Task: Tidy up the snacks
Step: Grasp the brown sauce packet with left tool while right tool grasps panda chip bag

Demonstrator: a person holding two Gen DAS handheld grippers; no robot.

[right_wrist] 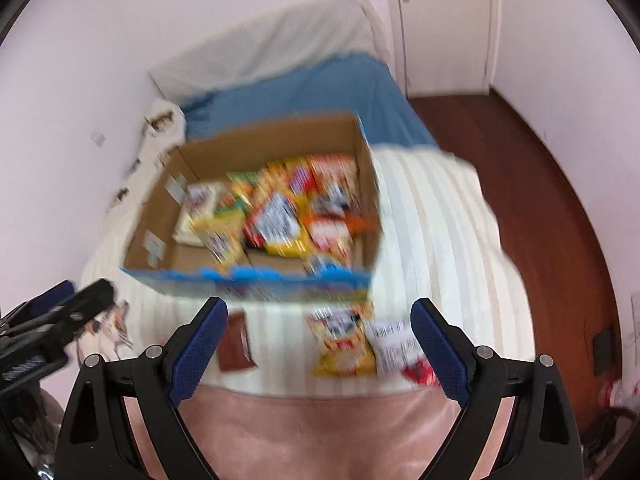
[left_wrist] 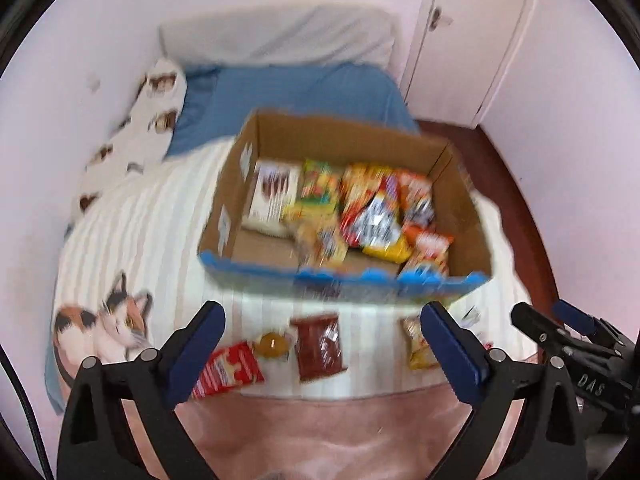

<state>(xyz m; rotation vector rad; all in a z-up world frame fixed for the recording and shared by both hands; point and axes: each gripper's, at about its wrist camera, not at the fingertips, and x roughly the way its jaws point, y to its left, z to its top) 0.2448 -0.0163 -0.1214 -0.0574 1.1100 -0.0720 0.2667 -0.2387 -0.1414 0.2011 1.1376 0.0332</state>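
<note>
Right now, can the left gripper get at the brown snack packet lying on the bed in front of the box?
Probably yes. The left gripper is open and empty, and the brown packet lies flat between its fingers' line, apart from its neighbours, with nothing over it.

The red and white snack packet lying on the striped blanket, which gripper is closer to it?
Left. The left gripper hangs open just above the red and white snack packet, by its left finger; the right gripper hangs open farther right.

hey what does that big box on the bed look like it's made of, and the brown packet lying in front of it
The box looks like plain corrugated cardboard: matte tan walls, with a blue printed near edge. The brown packet seems to be glossy plastic film, since its surface catches highlights, though motion blur leaves that uncertain.
</note>
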